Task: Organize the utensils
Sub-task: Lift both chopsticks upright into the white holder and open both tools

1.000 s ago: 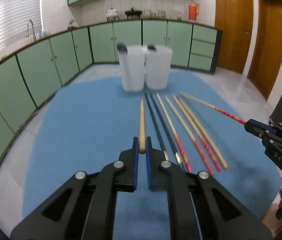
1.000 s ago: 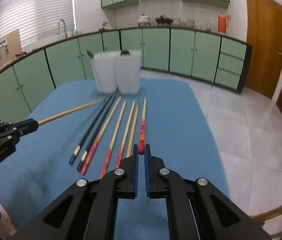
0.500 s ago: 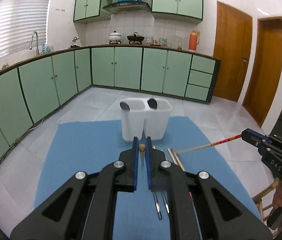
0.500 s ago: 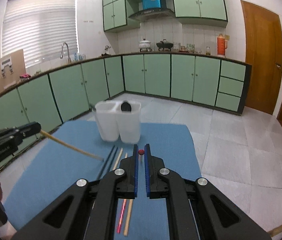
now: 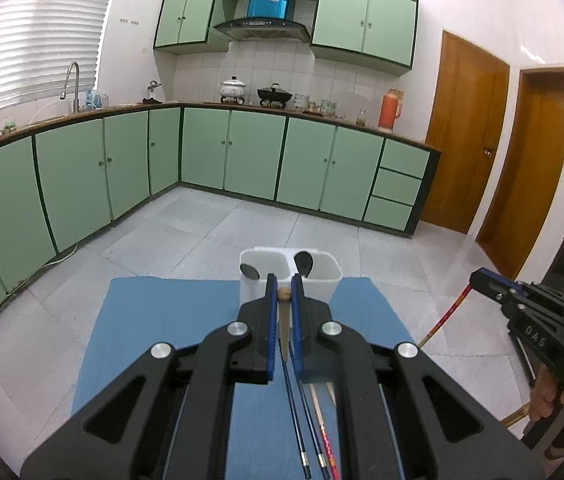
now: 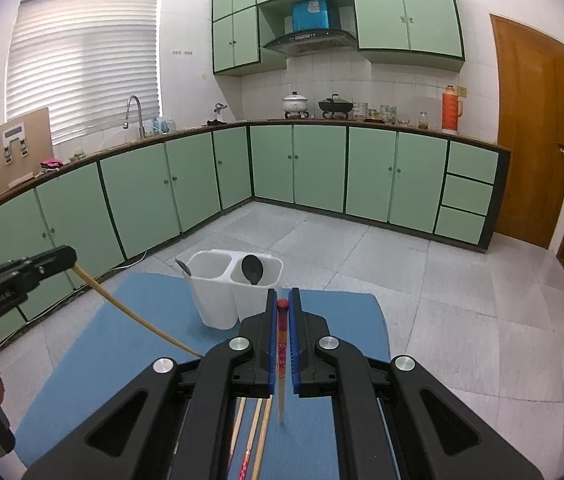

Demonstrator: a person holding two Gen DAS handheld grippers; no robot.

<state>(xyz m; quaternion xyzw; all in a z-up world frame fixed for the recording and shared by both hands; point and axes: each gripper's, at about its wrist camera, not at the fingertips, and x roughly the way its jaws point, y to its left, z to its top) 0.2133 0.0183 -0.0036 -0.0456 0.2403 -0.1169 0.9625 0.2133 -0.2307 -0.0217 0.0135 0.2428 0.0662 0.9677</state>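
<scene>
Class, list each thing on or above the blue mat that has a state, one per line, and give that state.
Left gripper: shut on plain wooden chopstick, lifted.
Right gripper: shut on red-ended chopstick, lifted.
White two-compartment holder: upright, a dark spoon in each compartment.
Remaining chopsticks: lying flat on the blue mat.

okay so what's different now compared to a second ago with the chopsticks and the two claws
Both claws have lifted and tipped their chopsticks up off the blue mat. The left claw holds the plain wooden chopstick steeply, tip hanging down; the right claw does the same with the red-ended chopstick. Neither let go. The white holder, its spoons and the remaining chopsticks stayed put.
</scene>
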